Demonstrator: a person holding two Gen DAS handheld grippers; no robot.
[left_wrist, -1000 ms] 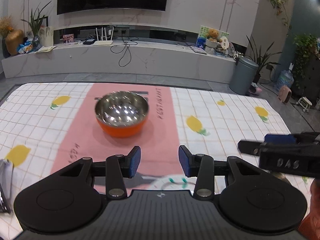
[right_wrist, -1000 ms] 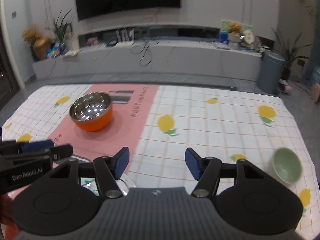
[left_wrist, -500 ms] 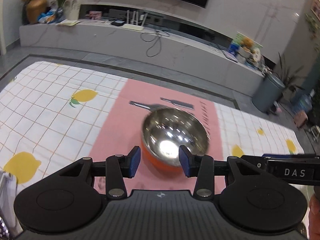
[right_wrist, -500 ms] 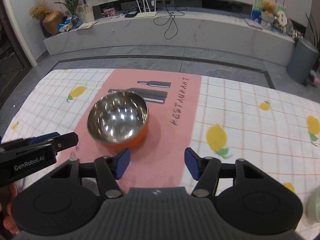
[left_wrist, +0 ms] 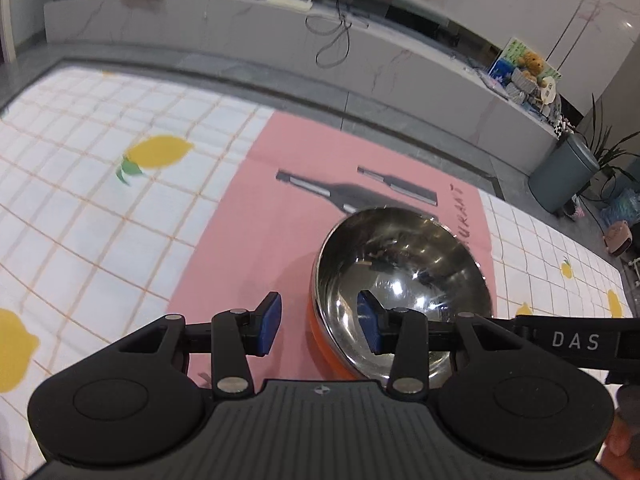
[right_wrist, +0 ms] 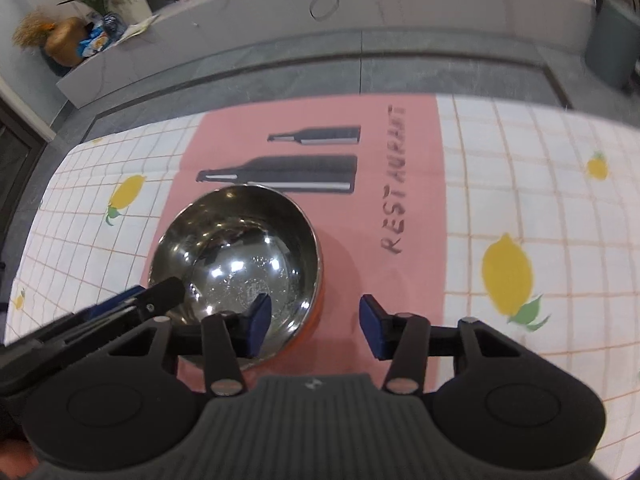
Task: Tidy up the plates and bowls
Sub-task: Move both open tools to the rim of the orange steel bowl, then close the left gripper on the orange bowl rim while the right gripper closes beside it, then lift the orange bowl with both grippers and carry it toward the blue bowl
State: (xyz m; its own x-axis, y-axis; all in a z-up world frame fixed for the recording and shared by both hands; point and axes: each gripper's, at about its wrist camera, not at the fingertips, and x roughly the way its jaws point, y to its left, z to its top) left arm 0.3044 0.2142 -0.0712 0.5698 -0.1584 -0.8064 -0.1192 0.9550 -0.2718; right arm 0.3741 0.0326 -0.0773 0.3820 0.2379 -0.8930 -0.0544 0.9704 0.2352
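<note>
An orange bowl (left_wrist: 400, 272) with a shiny steel inside stands upright on a pink placemat (left_wrist: 260, 220). My left gripper (left_wrist: 320, 322) straddles the bowl's left rim, one pad outside and one inside, jaws apart and not pressing. In the right wrist view the same bowl (right_wrist: 240, 248) sits left of centre. My right gripper (right_wrist: 314, 324) straddles its right rim; its jaws are closing, the rim between them, with a gap still showing at both pads. A finger (right_wrist: 160, 292) of the left gripper reaches over the bowl's left side.
The placemat (right_wrist: 360, 280) lies on a white checked cloth with lemons (left_wrist: 80, 200). The table's far edge runs just behind the placemat. Beyond it are grey floor, a long marble bench (left_wrist: 240, 32) and a grey bin (left_wrist: 560, 176).
Both grippers have moved forward and down onto the bowl, which was well ahead of them. The right jaws have narrowed. The green bowl has left the right view.
</note>
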